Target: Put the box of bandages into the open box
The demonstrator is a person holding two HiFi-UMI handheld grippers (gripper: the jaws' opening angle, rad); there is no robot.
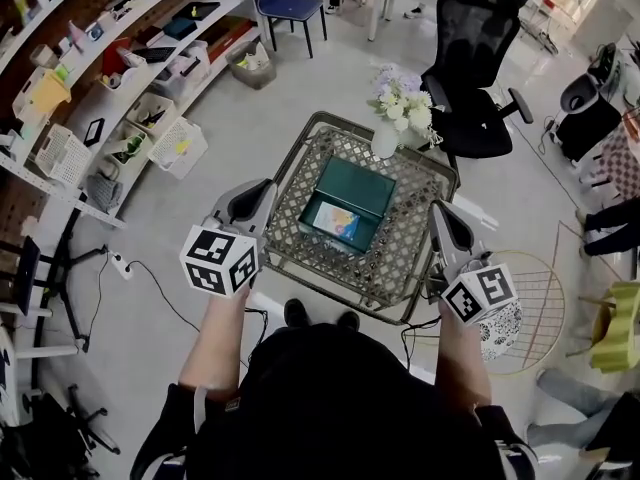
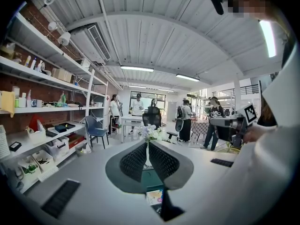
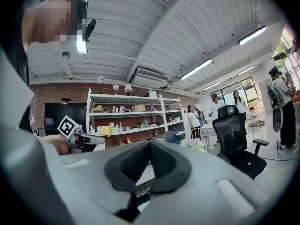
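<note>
A dark green open box (image 1: 357, 186) lies in the middle of the woven-top table (image 1: 400, 258). Inside it rests the colourful box of bandages (image 1: 337, 223). My left gripper (image 1: 264, 188) hovers at the table's left edge, shut and holding nothing. My right gripper (image 1: 437, 212) hangs over the table's right edge, also shut and empty. In the left gripper view the shut jaws (image 2: 147, 144) point across the table, with the box of bandages (image 2: 154, 196) low beneath them. In the right gripper view the closed jaws (image 3: 150, 144) aim toward the shelves.
A white vase of flowers (image 1: 400, 108) stands at the table's far edge. A black office chair (image 1: 475, 58) sits behind it. Shelving with bins (image 1: 100, 98) lines the left wall. A round wire stand (image 1: 535, 308) is at the right. People stand farther back.
</note>
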